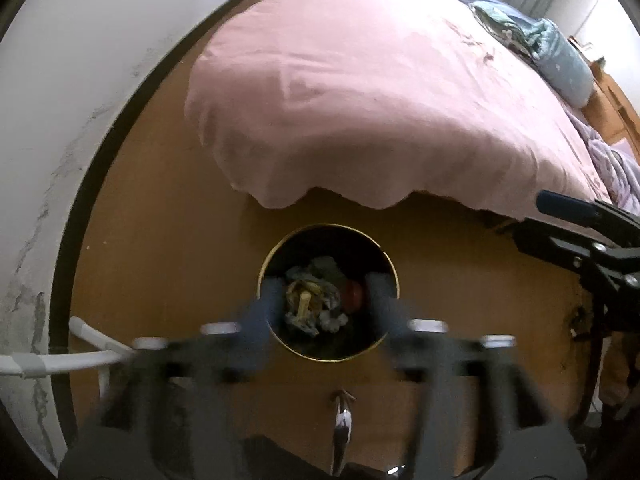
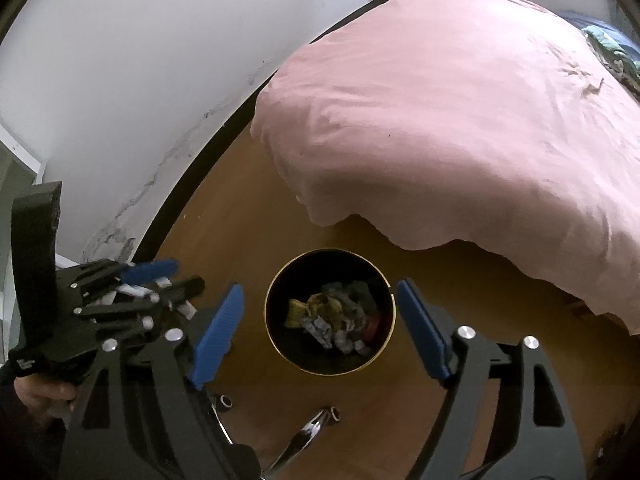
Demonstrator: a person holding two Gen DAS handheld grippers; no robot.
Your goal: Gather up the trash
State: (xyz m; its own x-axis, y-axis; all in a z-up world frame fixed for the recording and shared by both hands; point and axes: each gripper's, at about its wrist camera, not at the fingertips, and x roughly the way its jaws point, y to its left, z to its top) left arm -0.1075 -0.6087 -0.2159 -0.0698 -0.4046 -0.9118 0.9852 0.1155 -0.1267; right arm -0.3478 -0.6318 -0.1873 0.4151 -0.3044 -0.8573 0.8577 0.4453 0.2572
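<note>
A round black bin with a gold rim [image 1: 394, 276] [image 2: 394, 308] stands on the wooden floor by the bed. It holds crumpled trash [image 1: 312, 304] [image 2: 332, 320]: paper, wrappers and something red. My left gripper [image 1: 326, 300] is blurred, open and empty, right above the bin. It also shows in the right wrist view [image 2: 160, 276], at the left. My right gripper [image 2: 320, 328] is open and empty, its blue fingers [image 2: 218, 332] on either side of the bin from above. It shows in the left wrist view [image 1: 568, 216], at the right edge.
A bed with a pink cover [image 1: 380, 100] [image 2: 480, 120] overhangs the floor behind the bin. A white wall with a black skirting [image 1: 80, 208] runs along the left. Chrome chair legs [image 2: 308, 432] stand in front of the bin. A white rack [image 1: 72, 356] is at lower left.
</note>
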